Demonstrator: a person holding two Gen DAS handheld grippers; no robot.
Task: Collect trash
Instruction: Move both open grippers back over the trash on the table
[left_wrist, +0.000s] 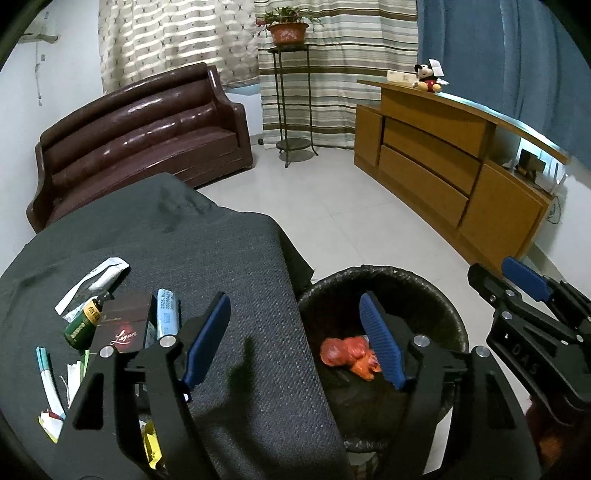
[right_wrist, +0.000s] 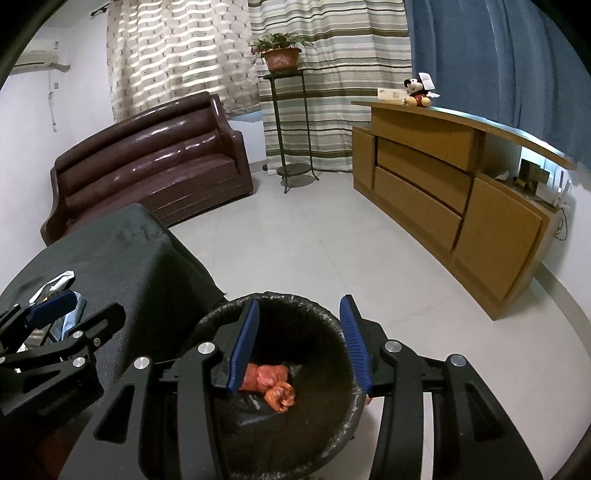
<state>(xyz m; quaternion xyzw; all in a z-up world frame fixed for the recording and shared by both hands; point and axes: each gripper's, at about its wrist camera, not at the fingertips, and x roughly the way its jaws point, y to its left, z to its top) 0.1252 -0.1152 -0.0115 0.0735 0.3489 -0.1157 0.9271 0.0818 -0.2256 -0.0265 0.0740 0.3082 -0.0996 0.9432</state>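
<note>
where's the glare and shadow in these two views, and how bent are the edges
Left wrist: glare streaks on the sofa, a gripper shadow on the dark cloth, cabinet bowed by fisheye. Right wrist: same sofa glare, bin interior very dark, corners vignetted black.

Your left wrist view looks forward and down along the left gripper (left_wrist: 295, 339), sitting close above the edge where the dark-clothed table (left_wrist: 207, 258) meets the lined trash bin (left_wrist: 384, 291). Your right wrist view looks the same way from over the bin (right_wrist: 280, 306), with the right gripper (right_wrist: 299, 343) framing its opening. Both views share the bin, the crumpled orange wrapper (right_wrist: 269, 384) inside it, the table corner, and the sofa (left_wrist: 140, 140), plant stand (right_wrist: 291, 129) and wooden cabinet (left_wrist: 443, 162) far ahead. Each view catches the other gripper at its side edge.
</note>
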